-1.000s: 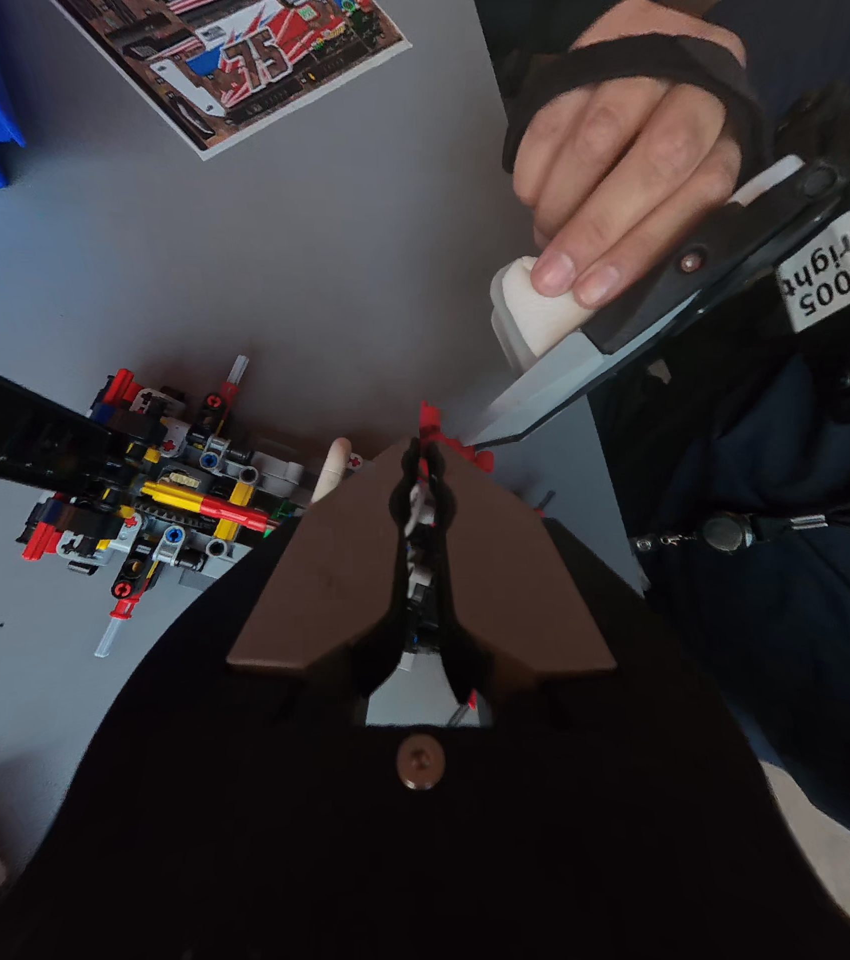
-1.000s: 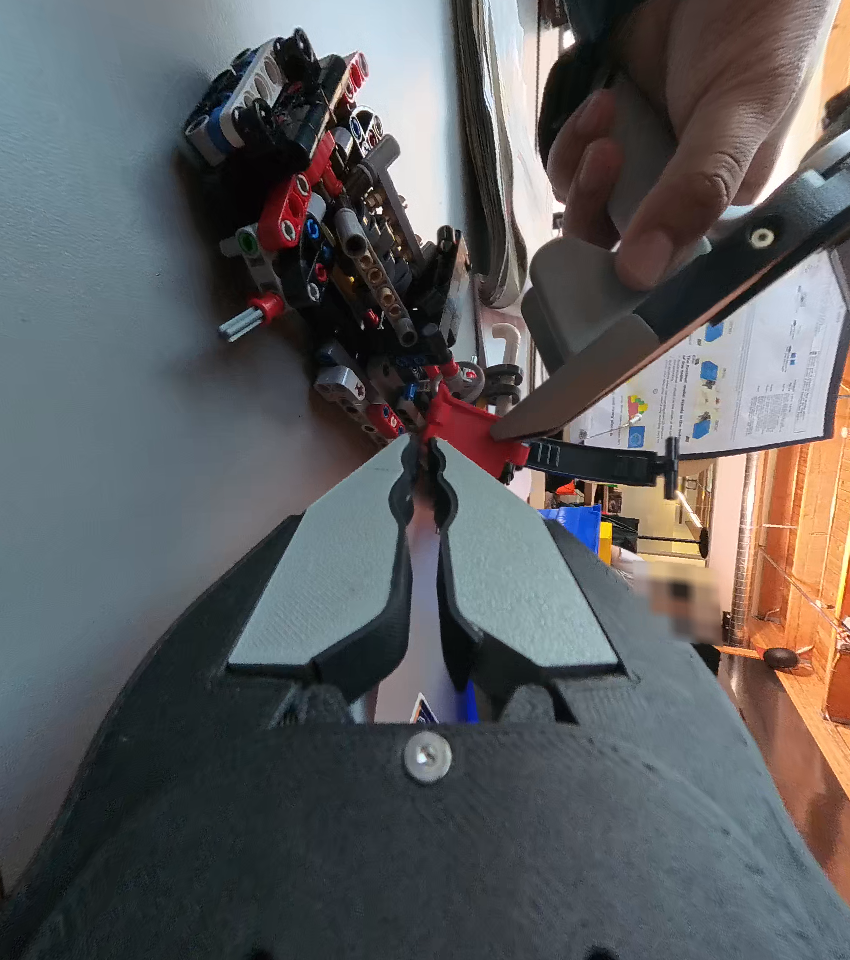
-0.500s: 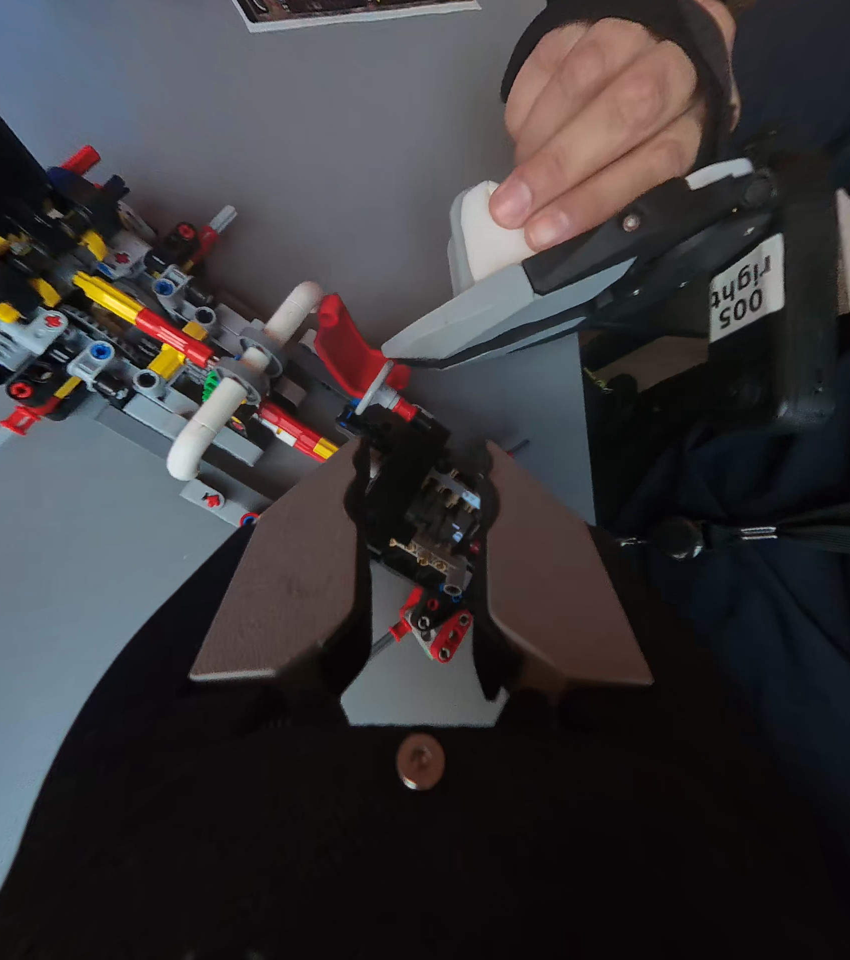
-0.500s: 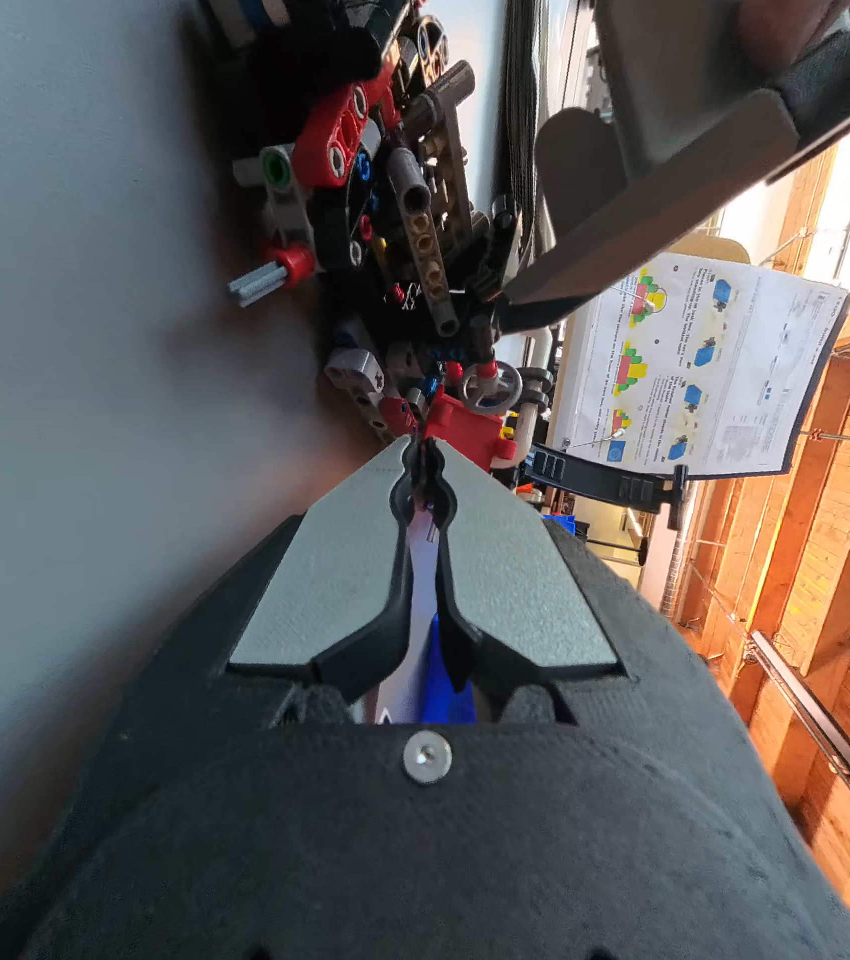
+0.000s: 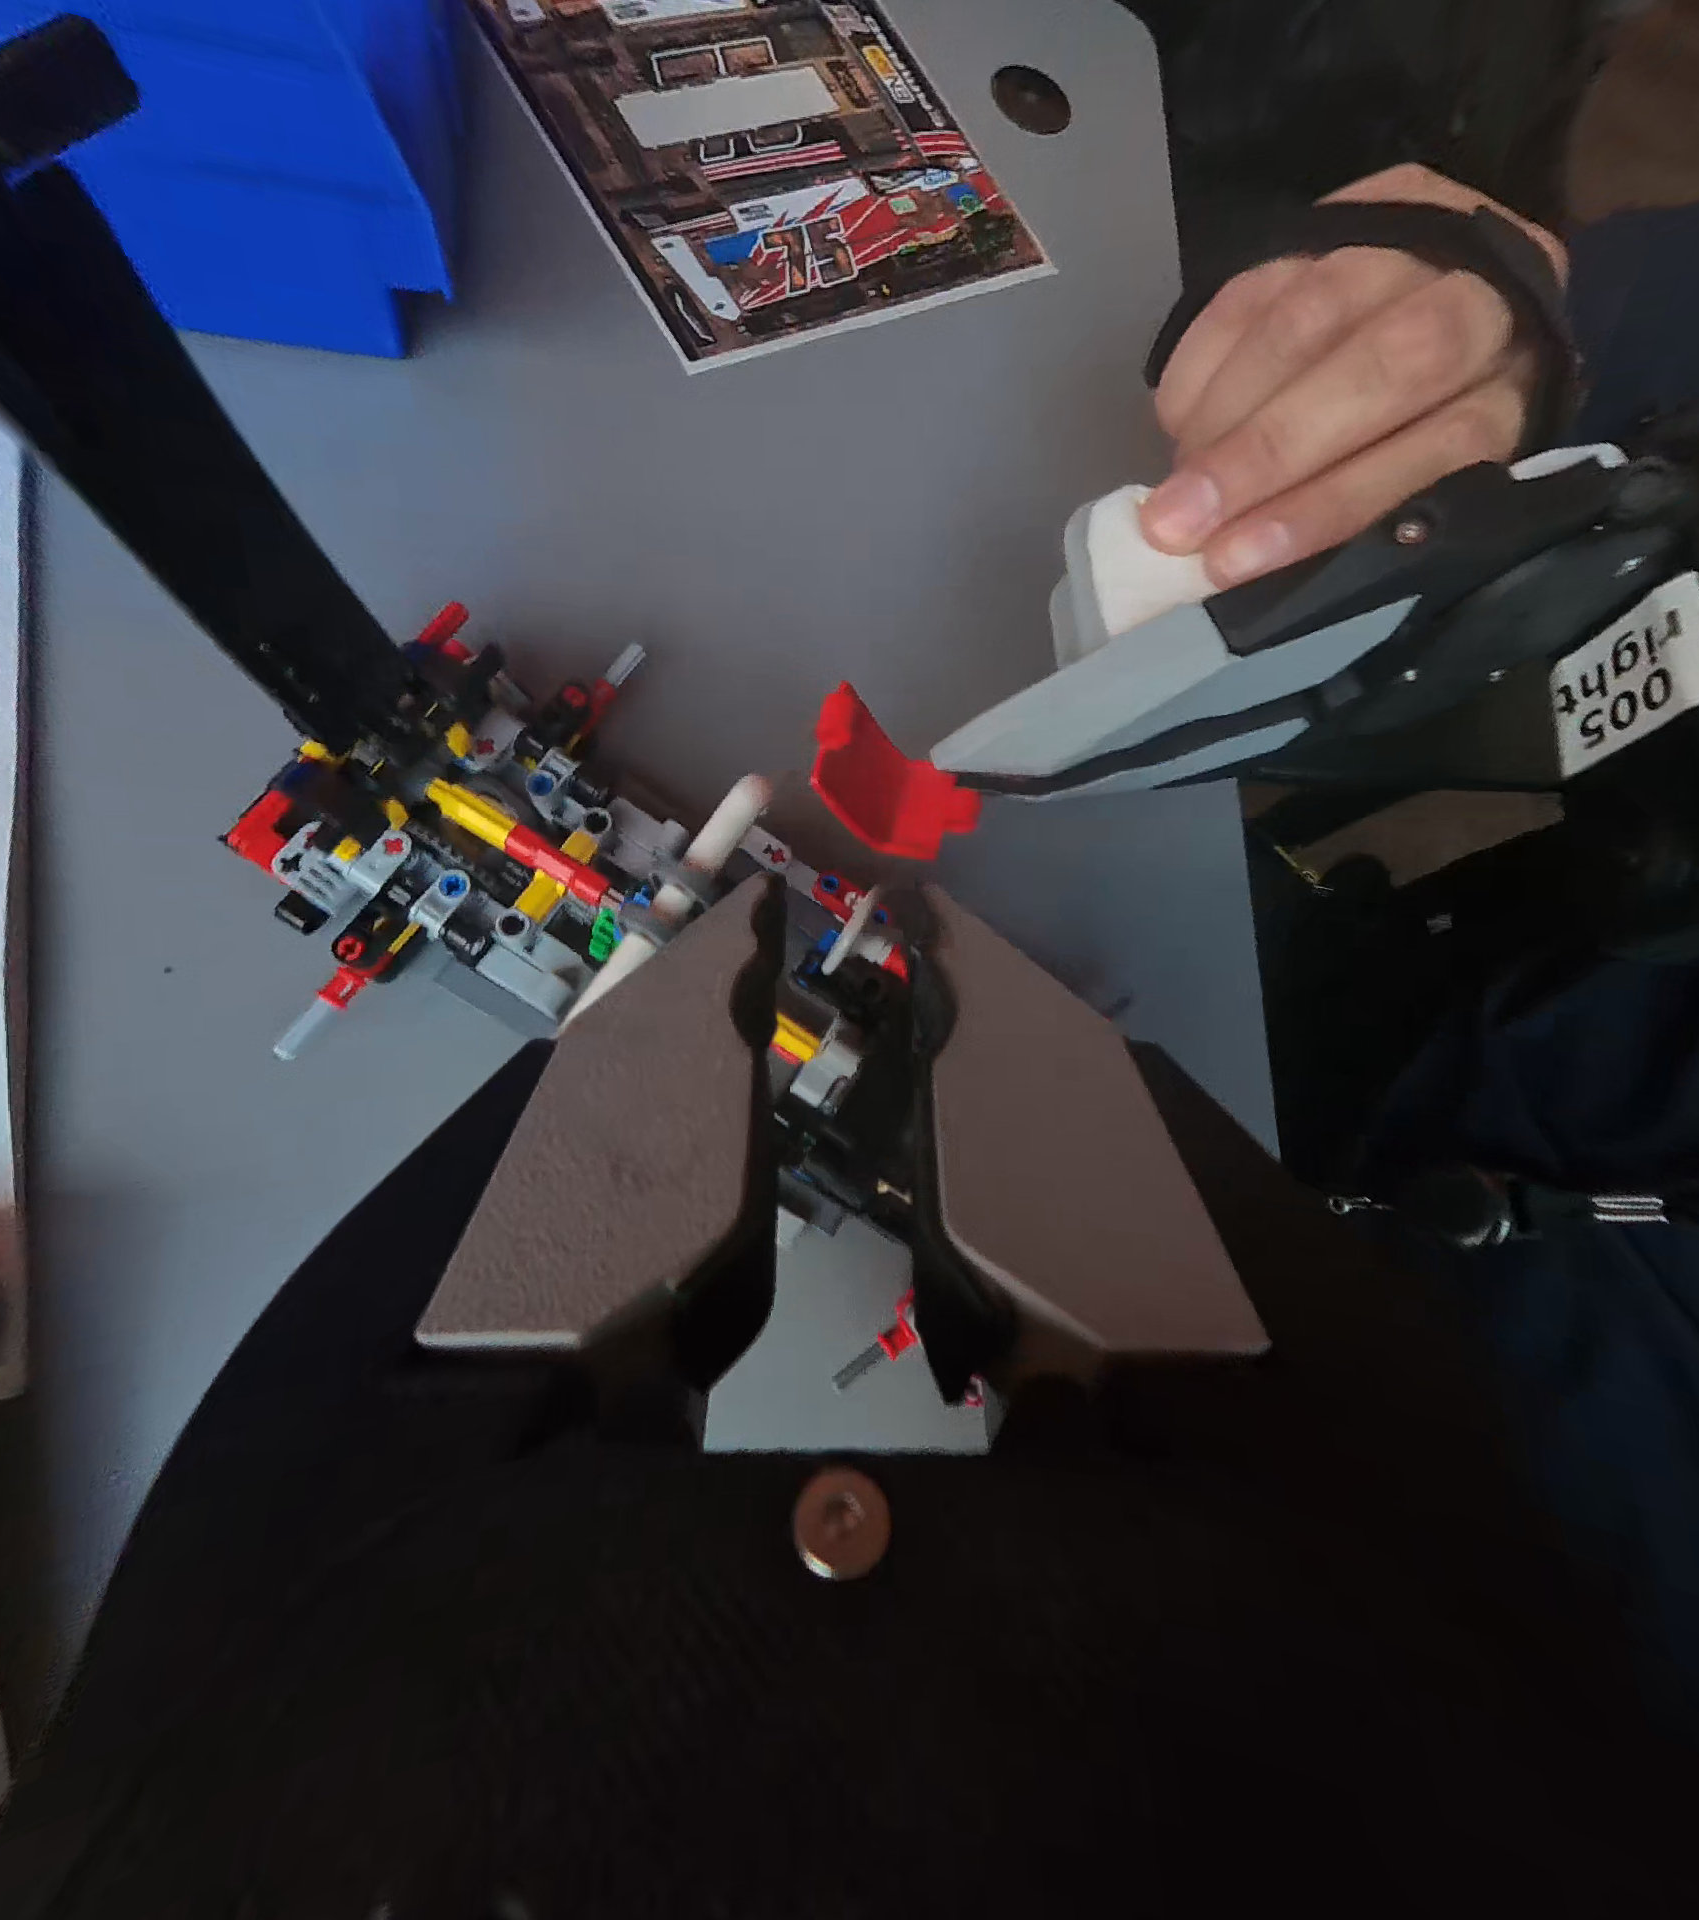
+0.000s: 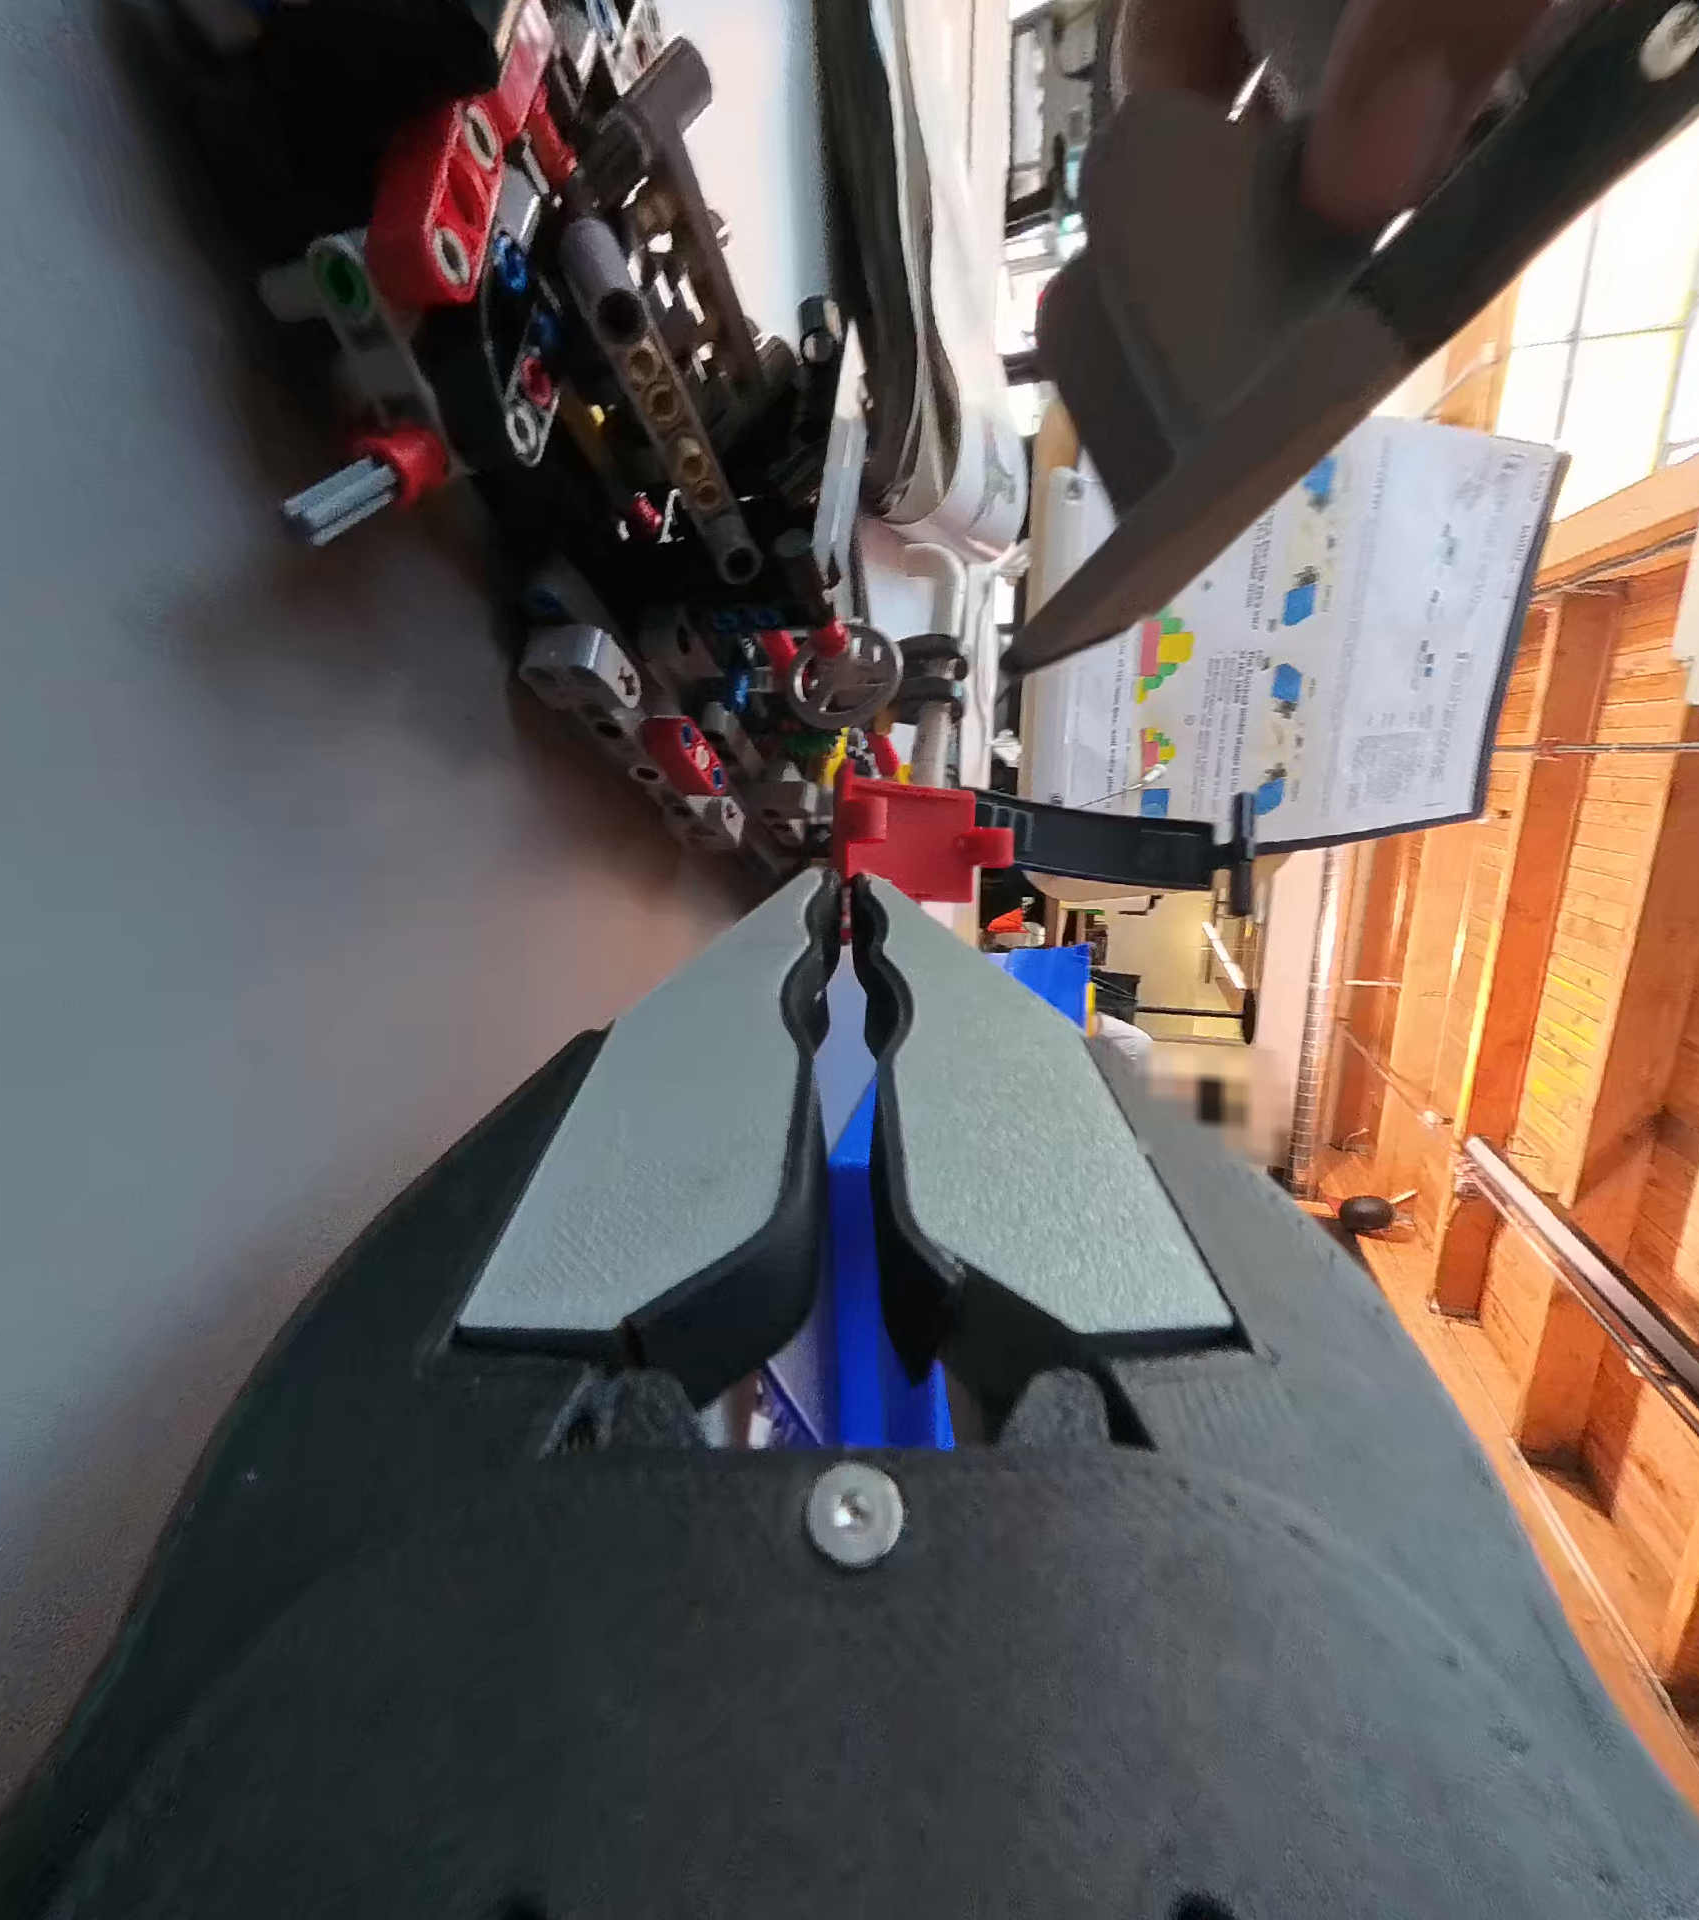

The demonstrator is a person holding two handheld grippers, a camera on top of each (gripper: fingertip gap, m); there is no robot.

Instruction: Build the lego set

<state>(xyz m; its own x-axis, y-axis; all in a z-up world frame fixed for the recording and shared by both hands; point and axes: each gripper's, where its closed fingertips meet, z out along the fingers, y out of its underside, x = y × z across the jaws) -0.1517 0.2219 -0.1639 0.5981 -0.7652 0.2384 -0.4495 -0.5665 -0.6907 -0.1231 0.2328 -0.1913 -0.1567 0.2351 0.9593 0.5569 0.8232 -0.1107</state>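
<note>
Grey tabletop setting: a red panel is pinched by the right tongs, lifted clear beside the brick model, whose near end is straddled by the left tongs, seemingly steadied, contact unclear.
</note>
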